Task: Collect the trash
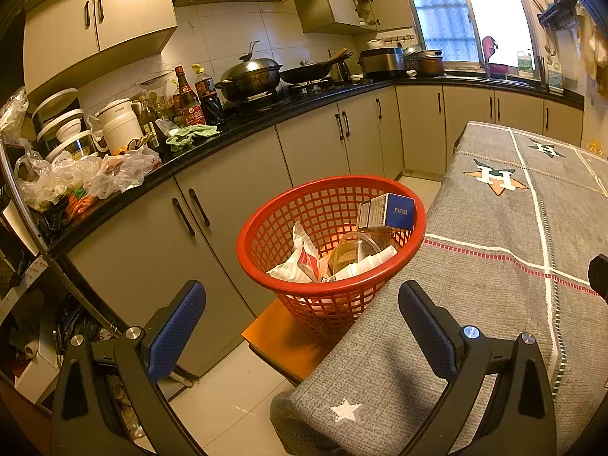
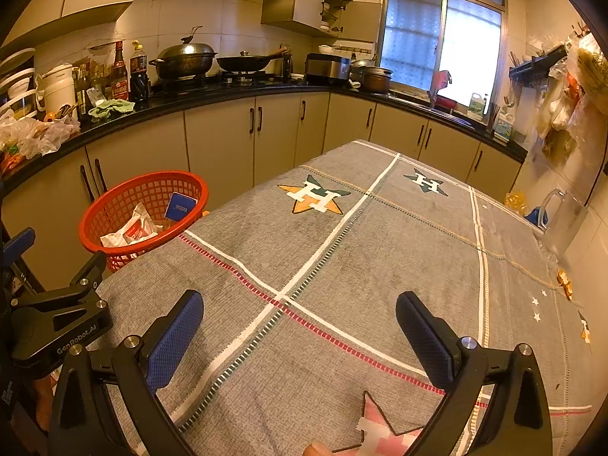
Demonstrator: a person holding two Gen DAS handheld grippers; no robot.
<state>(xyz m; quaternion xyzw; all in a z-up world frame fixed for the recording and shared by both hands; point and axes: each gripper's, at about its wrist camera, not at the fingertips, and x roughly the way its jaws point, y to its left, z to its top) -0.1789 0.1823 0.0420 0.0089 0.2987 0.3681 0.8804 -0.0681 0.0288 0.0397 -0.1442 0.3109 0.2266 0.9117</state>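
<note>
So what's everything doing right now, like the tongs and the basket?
Left tongs: open, holding nothing.
Right tongs: open, holding nothing.
Red basket: upright beside the table, partly filled with trash.
Blue box: leaning inside the basket's rim.
Tablecloth: spread flat.

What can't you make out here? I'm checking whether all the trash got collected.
- Bottom of the red basket: in both views the blue box, white wrapper and plastic bottle cover what lies beneath.
- Small orange scraps on the tablecloth: right wrist view, too small to identify.
- Floor beyond the table: hidden by the tabletop.
- Table's near edge: cut off by the frame.
</note>
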